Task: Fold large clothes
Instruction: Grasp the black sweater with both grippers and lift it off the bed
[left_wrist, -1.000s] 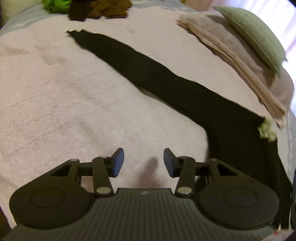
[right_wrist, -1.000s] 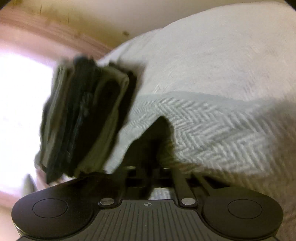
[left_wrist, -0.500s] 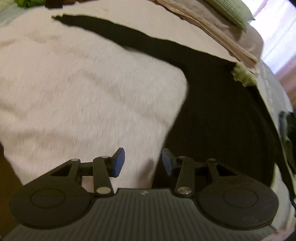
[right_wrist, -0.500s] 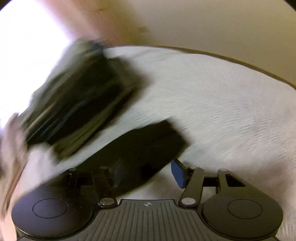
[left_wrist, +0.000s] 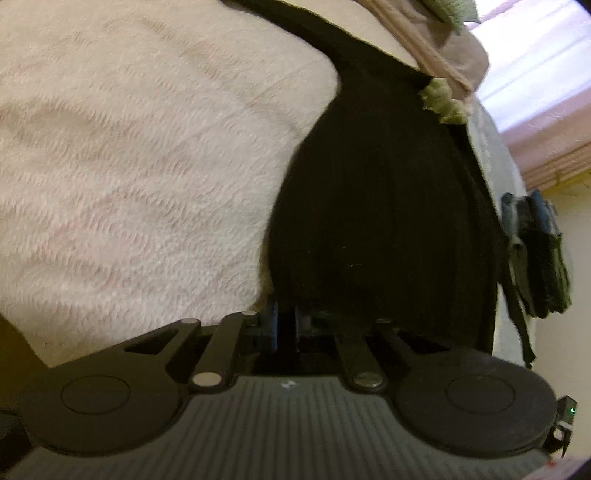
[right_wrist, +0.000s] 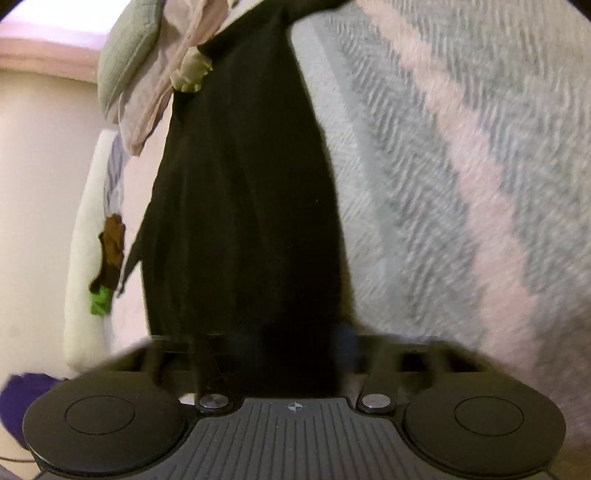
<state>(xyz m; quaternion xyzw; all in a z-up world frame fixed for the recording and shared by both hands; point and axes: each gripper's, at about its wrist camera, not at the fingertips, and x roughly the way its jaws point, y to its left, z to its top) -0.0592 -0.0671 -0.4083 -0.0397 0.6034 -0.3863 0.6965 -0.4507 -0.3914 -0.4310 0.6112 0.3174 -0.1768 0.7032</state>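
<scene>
Black garment lies limp across the bed's pale blanket, soft and light; left gripper pinches its near hem, right gripper grip unclear under cloth.

On my left feed I see a fluffy pink blanket filling most of the frame. At the top right a beige pillow lies at the blanket's edge, with a small pale green scrap just below it. Further right, a stack of dark folded clothes sits near a cream wall. On my right feed I see a grey herringbone cover, a green cushion, a brown cloth and a bright green cloth.
</scene>
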